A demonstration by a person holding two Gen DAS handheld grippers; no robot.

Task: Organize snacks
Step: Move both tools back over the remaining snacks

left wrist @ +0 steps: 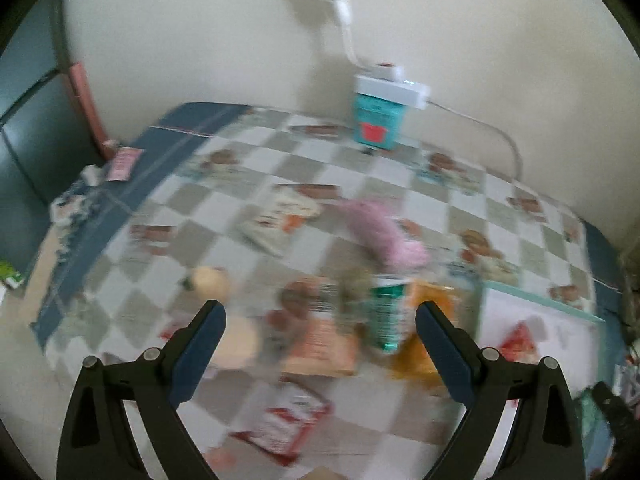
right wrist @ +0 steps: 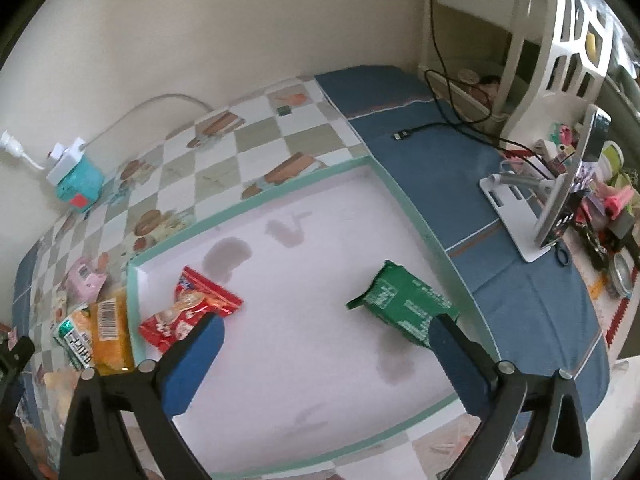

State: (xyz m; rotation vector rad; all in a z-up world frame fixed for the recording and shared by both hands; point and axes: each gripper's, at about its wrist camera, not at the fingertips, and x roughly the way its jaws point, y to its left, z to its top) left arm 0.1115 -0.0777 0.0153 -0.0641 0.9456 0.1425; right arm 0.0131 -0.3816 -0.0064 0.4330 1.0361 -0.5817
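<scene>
While the right gripper (right wrist: 326, 338) hangs over the shallow white tray with the pale green rim (right wrist: 416, 208), its blue-padded jaws are spread wide with nothing between them. Two snacks lie inside that tray: a red foil snack packet (right wrist: 188, 312) near its left wall and a green foil snack packet (right wrist: 404, 306) toward its right wall, the two well apart. The tip of the right-hand finger overlaps the green packet's near end in the right wrist view; whether it touches I cannot tell.

Just outside the tray's left wall, on the checked grey-and-white tablecloth (right wrist: 256, 136), an orange barcoded packet (right wrist: 112, 324) lies against a green-and-white packet (right wrist: 74, 338), with a pink packet (right wrist: 86, 280) a little farther back.

The left wrist view is heavily blurred. The left gripper (left wrist: 320, 320) is also spread wide and empty, above a loose cluster of snacks on the cloth: a teal-green packet (left wrist: 388, 320), an orange pouch (left wrist: 416, 354), a pink wrapper (left wrist: 384, 232), a red-and-white packet (left wrist: 284, 424) and a round beige item (left wrist: 210, 282).

A teal box under a white power strip (left wrist: 376, 124) stands by the wall.
</scene>
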